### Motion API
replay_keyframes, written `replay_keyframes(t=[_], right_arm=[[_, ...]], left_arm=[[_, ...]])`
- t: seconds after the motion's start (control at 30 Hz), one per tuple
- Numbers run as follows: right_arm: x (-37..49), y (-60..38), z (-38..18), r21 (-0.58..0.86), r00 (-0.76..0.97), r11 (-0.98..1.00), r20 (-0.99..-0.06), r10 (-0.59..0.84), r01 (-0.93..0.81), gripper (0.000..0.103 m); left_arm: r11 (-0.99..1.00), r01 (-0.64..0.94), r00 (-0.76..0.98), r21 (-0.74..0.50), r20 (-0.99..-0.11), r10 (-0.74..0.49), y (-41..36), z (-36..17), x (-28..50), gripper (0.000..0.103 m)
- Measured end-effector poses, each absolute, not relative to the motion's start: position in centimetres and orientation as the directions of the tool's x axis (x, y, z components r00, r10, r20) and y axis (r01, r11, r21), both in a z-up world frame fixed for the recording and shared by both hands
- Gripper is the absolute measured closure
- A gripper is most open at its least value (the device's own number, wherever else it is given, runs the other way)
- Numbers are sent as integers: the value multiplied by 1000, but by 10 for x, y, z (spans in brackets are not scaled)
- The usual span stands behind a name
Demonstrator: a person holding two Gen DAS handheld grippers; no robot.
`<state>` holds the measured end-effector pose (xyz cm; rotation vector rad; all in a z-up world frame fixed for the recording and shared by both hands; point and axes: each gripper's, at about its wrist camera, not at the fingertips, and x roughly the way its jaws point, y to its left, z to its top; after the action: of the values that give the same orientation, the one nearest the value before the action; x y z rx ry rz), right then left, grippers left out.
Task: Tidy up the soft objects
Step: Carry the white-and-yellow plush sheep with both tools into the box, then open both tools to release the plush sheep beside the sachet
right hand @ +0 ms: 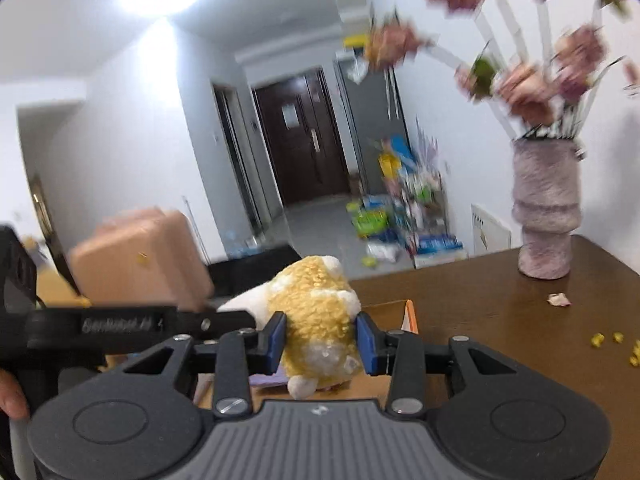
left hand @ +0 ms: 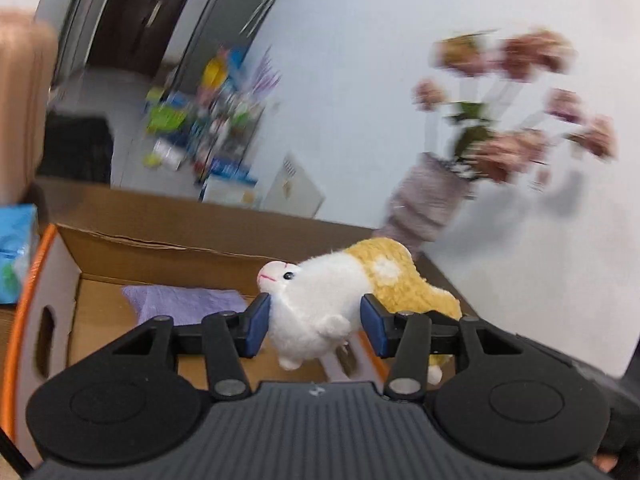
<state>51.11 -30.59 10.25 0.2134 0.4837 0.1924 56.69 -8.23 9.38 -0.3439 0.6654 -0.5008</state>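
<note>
Brown table [right hand: 500,320] by a white wall, fuzzy vase [right hand: 546,212] at the back. Both tongs are level and up over the cardboard box [left hand: 160,236]. The left gripper [left hand: 316,322] pinches the plush toy [left hand: 320,300] at its white front, the right gripper [right hand: 320,344] squeezes its yellow back. The toy hangs above the purple cloth [left hand: 184,300] in the box.

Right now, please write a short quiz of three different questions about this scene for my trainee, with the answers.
1. True or false: both grippers hold the same white-and-yellow plush sheep.
2. What lies inside the open brown cardboard box? A) folded lilac cloth B) red ball
3. What object holds the pink flowers?

Key:
1. True: left gripper at the white front, right gripper at the yellow back.
2. A, the folded lilac cloth.
3. The fuzzy mauve vase.
</note>
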Motion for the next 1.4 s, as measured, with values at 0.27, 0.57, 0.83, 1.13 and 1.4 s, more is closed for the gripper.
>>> replay_keyframes(t=[0.27,0.57,0.83,1.13,1.4], right_arm=[[627,-285,46,143,762,989,-637,113,-28,65],[629,-275,24,49,716,999,-697,46,-17,57],[590,-292,110,-4,790,999,-612,37,-51,47],[494,-314,181,-20,856,996,-513,61,-83,29],[419,-299,175,12,873,989,-469,135,-146,29]], left_arm=[[881,242,588,-406,-661,-466,-101,23,675,54],[896,258,563,-363,-697,-444,-108,12,677,47],[923,275,677,-269,-628,-384,-71,96,623,38],[977,183,797,-106,-566,-211,-2,165,503,23],[990,99,841,-98,-523,-136,22,173,413,21]])
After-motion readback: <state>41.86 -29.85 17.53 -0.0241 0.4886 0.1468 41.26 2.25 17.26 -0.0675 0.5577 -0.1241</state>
